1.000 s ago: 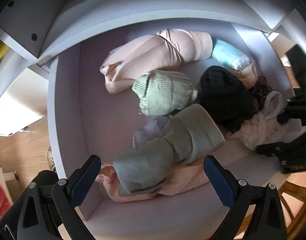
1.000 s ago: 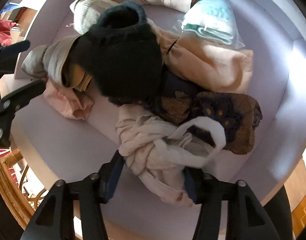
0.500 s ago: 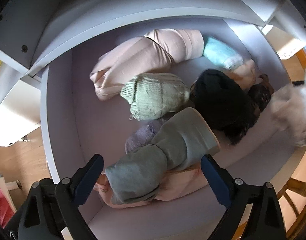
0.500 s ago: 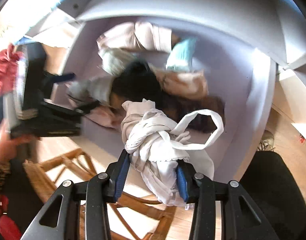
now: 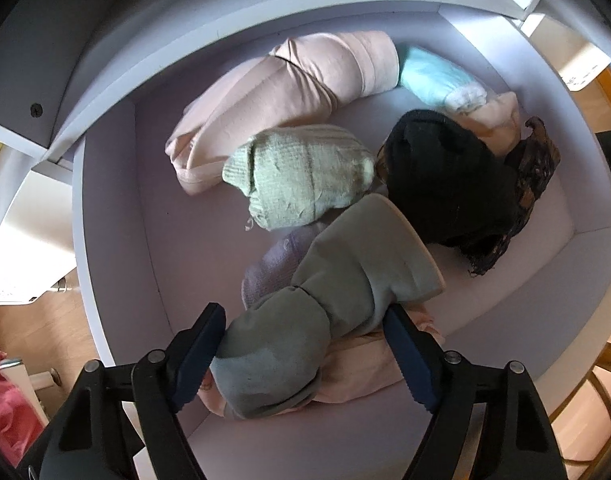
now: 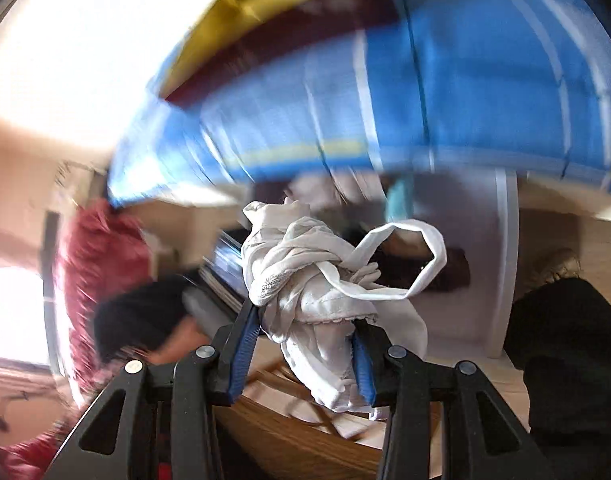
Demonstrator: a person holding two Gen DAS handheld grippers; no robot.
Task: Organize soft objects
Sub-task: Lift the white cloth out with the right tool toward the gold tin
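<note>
Over the drawer (image 5: 117,208), our left gripper (image 5: 305,352) is closing around the grey roll (image 5: 329,308); our right gripper (image 6: 305,344), clamping the white bundle (image 6: 317,280), has lifted it out.

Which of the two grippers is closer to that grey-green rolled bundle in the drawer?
Left. The left gripper straddles the grey-green bundle, its jaws closing around it. The right gripper is lifted away from the drawer, clamped on a white garment.

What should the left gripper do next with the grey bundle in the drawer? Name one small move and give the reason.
Probably finish closing on the grey bundle. The left gripper straddles it, jaws closing, and the pads do not clearly press the cloth yet. The bundle lies on a pink garment, so a firm pinch comes before any lift. The right gripper is busy holding the white garment.
</note>
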